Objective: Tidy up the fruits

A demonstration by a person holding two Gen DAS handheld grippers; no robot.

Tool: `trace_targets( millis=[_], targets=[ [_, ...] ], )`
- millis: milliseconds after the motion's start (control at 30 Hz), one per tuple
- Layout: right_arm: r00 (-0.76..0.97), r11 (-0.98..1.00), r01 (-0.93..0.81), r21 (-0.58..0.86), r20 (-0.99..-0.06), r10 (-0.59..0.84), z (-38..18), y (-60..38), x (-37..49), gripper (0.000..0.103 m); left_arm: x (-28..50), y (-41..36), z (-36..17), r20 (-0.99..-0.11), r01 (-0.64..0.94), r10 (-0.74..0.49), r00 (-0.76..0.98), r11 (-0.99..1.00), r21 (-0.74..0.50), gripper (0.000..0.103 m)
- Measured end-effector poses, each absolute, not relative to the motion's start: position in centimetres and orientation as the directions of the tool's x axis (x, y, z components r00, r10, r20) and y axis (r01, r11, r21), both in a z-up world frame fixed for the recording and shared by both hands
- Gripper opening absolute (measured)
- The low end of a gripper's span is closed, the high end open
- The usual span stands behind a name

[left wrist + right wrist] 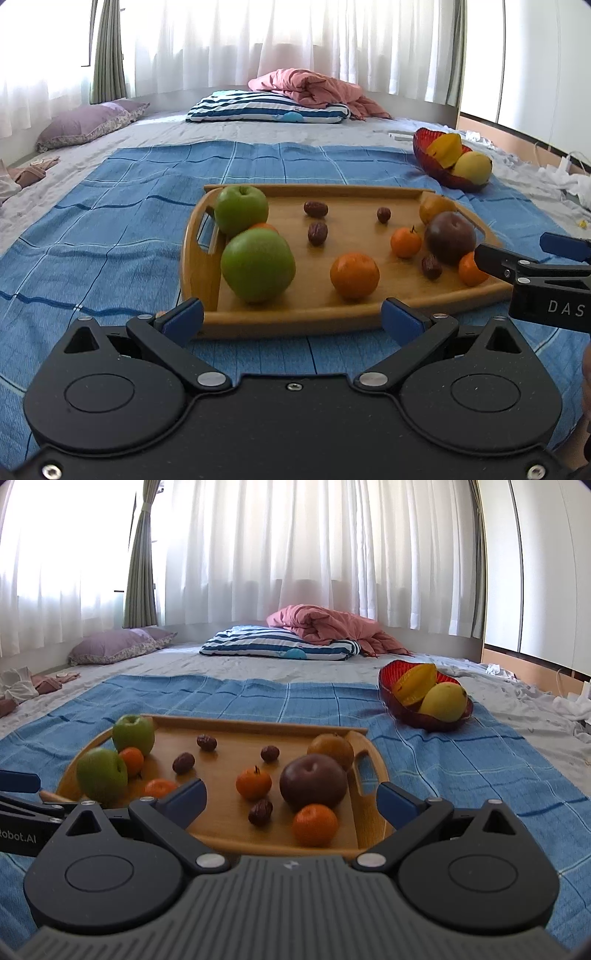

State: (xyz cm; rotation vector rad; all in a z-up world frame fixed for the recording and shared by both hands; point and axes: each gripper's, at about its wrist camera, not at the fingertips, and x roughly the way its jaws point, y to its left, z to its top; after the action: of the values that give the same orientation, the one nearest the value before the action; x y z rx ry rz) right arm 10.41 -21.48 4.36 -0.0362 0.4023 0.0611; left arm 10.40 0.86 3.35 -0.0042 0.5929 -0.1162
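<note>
Left wrist view has the left claw [291, 317] spread wide and empty, its blue pads just short of the near rim of the wooden tray [314, 321]. Right wrist view shows the right claw [291, 799] likewise released, grasping nothing, poised over the tray's near right corner with a small orange [315, 824] between its fingers in the picture. On the tray lie two green apples [257, 264] at the left, touching, a larger orange [354, 275] near the middle, a dark purple round fruit [450, 236] at the right, and several brown dates [317, 233] scattered between them. The tray sits on a blue checked cloth [110, 221] spread over a bed. Beyond, to the right, a red bowl [388, 686] holds a starfruit [417, 683] and a yellow mango [443, 701].
</note>
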Motion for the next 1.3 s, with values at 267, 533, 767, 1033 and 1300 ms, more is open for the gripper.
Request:
trace_targets(
  millis=[267, 533, 767, 1033, 1300],
  targets=[
    [0.914, 0.998, -0.058, -0.037, -0.404, 0.038, 2.6, -21.2, 9.3, 0.103, 9.5, 0.4, 1.5, -0.580, 0.107, -0.105, 0.808, 0.994, -0.031, 0.103],
    [0.909, 0.997, -0.064, -0.046, -0.415, 0.039, 1.0, -20.9, 8.7, 0.103, 9.1, 0.2, 0.4, -0.578, 0.096, -0.078, 0.813, 0.995, 0.001, 0.103],
    [0.906, 0.998, -0.051, -0.041, -0.421, 0.029, -0.2, -21.0, 8.4, 0.103, 9.3, 0.3, -0.7, -0.599, 0.083, -0.070, 0.798, 0.997, -0.005, 0.103],
    [0.910, 0.995, -0.052, -0.087, -0.415, 0.011, -0.7, -20.4, 8.3, 0.103, 9.5, 0.1, -1.5, -0.598, 0.083, -0.060, 0.799, 0.996, 0.011, 0.103],
    [0.889, 0.985, -0.081, -0.155, -0.457, 0.001, -1.4, -19.4, 8.6, 0.103, 9.6, 0.4, -1.8, -0.600, 0.092, -0.076, 0.797, 0.996, -0.004, 0.103]
  ],
)
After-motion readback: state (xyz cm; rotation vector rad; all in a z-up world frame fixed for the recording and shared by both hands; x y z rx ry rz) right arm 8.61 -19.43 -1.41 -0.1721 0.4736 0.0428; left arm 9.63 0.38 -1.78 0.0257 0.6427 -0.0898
